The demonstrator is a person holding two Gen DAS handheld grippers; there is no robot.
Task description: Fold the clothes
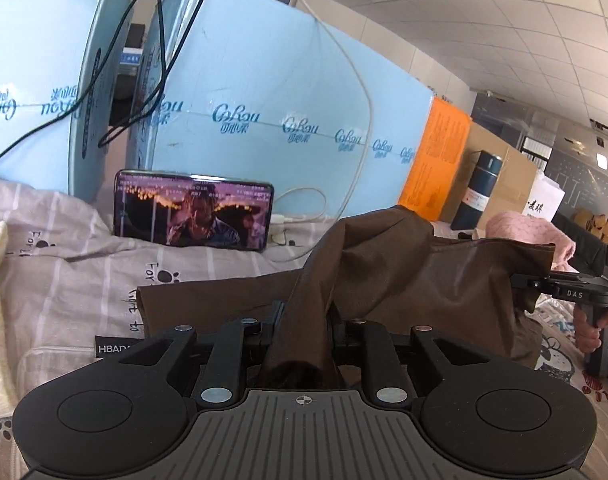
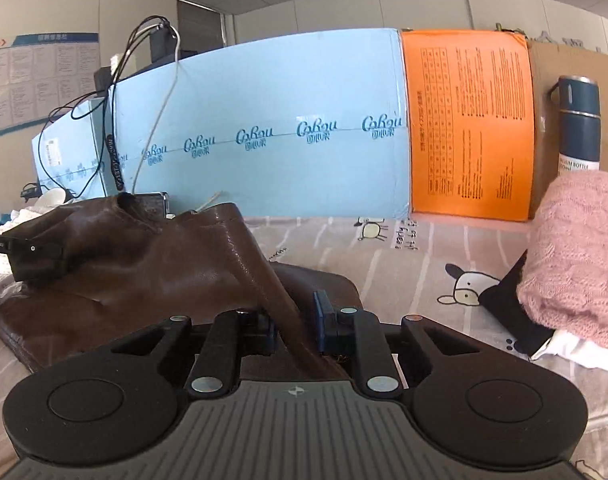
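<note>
Both your grippers pinch the brown garment (image 1: 404, 264): the left gripper (image 1: 304, 320) clamps a bunched fold, the right gripper (image 2: 295, 320) a taut strip. The cloth hangs lifted between them, its lower part resting on the striped bedsheet (image 2: 404, 256). A pink knit (image 2: 576, 248) lies just right.

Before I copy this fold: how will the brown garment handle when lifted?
Probably floppy: the brown garment sags between the left hand-held gripper and right hand-held gripper. Its sheen suggests it may be slippery. It looks thin, likely light.
</note>
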